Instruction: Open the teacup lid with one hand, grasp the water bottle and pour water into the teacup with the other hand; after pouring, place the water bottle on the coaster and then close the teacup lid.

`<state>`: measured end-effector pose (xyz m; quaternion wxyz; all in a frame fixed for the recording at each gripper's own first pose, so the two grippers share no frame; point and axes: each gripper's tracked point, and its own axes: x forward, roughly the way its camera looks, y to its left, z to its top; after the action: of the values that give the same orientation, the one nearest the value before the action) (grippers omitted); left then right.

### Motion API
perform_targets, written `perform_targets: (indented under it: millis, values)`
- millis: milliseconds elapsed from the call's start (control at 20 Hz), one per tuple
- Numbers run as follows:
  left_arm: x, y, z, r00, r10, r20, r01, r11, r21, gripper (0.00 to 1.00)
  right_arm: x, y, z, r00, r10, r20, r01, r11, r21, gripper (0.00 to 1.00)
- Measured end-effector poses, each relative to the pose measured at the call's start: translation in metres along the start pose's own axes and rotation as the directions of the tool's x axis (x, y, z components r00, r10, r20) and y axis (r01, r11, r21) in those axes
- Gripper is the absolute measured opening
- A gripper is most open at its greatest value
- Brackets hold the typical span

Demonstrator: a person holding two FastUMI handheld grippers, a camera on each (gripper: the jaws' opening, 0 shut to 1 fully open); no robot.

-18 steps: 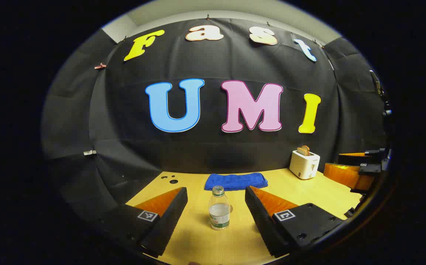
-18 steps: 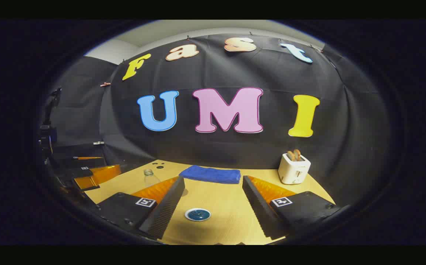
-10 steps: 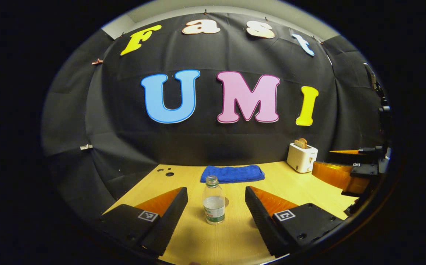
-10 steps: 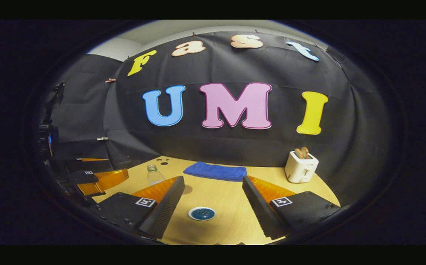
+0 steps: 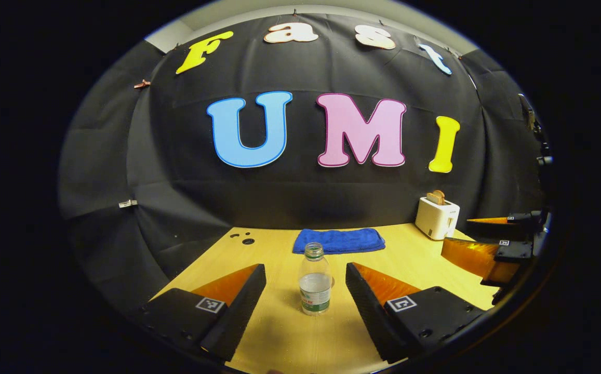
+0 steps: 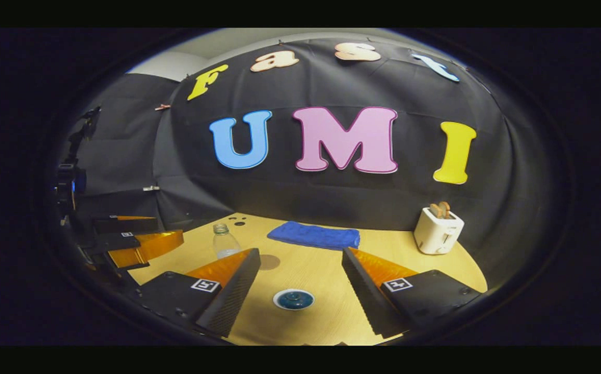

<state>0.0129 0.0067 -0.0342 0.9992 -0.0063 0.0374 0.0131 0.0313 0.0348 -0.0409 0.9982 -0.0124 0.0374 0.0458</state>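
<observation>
Left gripper view, near to far: left gripper point(image 5: 305, 291) has its jaws wide apart and holds nothing. The water bottle point(image 5: 315, 287) stands upright on the table point(image 5: 279, 343) right between the fingers, a bit ahead, touching neither. No cap on it, part full. Behind it a blue towel point(image 5: 338, 240), then a white toaster point(image 5: 437, 217) at the far right. The other gripper shows at the right edge.

Right gripper view: right gripper point(image 6: 300, 283) jaws are also spread, empty. Teacup lid point(image 6: 293, 299), dark blue with a pale rim and a knob, sits low between the fingers, apart from both. Looks seated on the teacup, though the cup body is hidden from this angle. Just past the left finger, a round brownish coaster point(image 6: 268, 262), bare. Bottle beyond that, towel and toaster further back.

Progress, my read: basically zero. Both grippers lined up on their targets, nothing grasped. Lid not lifted, no pour, bottle not on coaster. All steps left: lift lid, grab bottle, pour, park on coaster, re-lid.
</observation>
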Motion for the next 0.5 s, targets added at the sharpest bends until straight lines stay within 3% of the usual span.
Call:
perform_targets:
  millis: [500]
  values:
    - [0.029,-0.013,-0.050,0.998,-0.057,-0.028,0.058,0.998,0.028,0.97,0.044,0.009,-0.069,0.997,0.029,-0.067,-0.031,0.999,-0.031,0.98]
